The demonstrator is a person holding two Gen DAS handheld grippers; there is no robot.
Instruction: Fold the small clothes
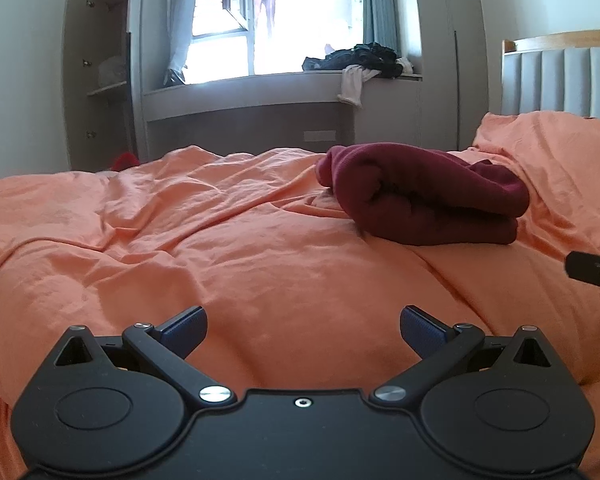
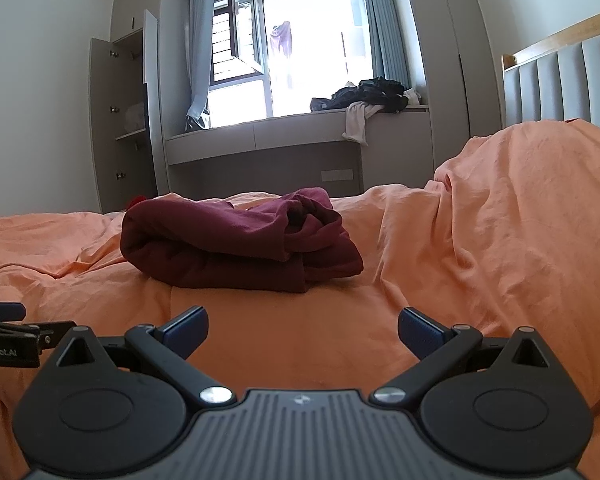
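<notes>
A dark red garment (image 1: 424, 196) lies folded in a thick bundle on the orange bed cover (image 1: 220, 240). In the right wrist view the same garment (image 2: 236, 240) sits just ahead and left of centre. My left gripper (image 1: 302, 330) is open and empty, held low over the cover, with the garment ahead to the right. My right gripper (image 2: 302, 330) is open and empty, a short way in front of the garment. Part of the right gripper shows at the right edge of the left wrist view (image 1: 596, 272). The left gripper's fingers (image 2: 4, 312) show at the left edge of the right wrist view.
The orange cover rises over a pillow (image 2: 520, 200) at the right, below a grey padded headboard (image 2: 560, 80). A window bench (image 1: 260, 92) beyond the bed holds a pile of dark and white clothes (image 1: 364, 62). An open wardrobe (image 1: 100, 80) stands at the left.
</notes>
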